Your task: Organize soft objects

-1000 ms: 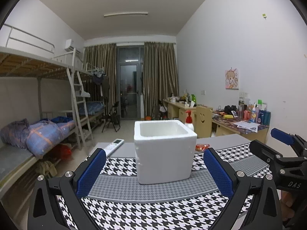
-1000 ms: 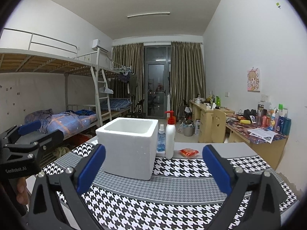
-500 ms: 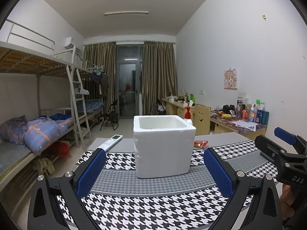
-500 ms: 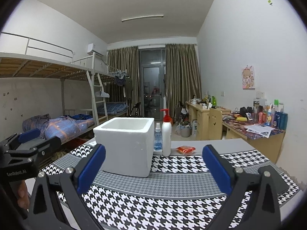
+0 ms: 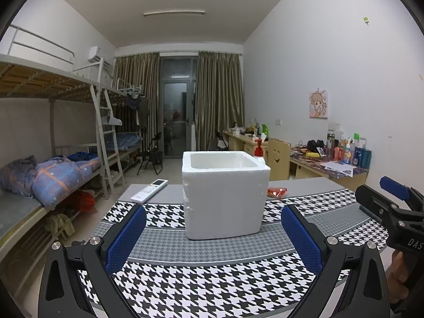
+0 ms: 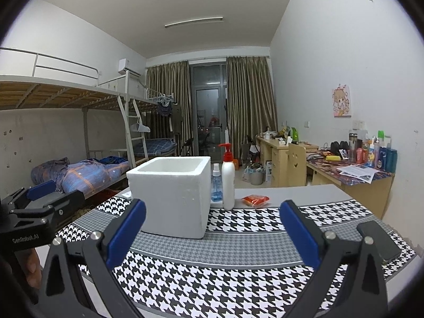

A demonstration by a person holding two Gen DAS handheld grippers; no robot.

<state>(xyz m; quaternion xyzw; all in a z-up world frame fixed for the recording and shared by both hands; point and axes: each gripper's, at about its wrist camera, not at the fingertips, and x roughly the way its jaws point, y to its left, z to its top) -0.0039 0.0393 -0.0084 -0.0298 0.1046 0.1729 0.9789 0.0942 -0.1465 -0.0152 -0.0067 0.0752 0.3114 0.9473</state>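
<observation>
A white foam box [image 5: 225, 193] stands open-topped on the houndstooth cloth [image 5: 212, 286] covering the table; it also shows in the right wrist view [image 6: 172, 196]. A small red-orange soft packet [image 5: 277, 192] lies behind the box to its right, also seen in the right wrist view [image 6: 255, 200]. My left gripper [image 5: 212, 241] is open and empty, held in front of the box. My right gripper [image 6: 212, 235] is open and empty, in front of and right of the box. Each gripper shows at the edge of the other's view.
A white pump bottle with red top [image 6: 228, 180] and a small blue spray bottle [image 6: 216, 185] stand behind the box. A white remote [image 5: 149, 190] lies at the far left. A black phone [image 6: 377, 241] lies at the right edge. Bunk beds left, cluttered desks right.
Both grippers have drawn back and risen slightly, so the box sits a little lower and farther in both views. Both stay open and empty.
</observation>
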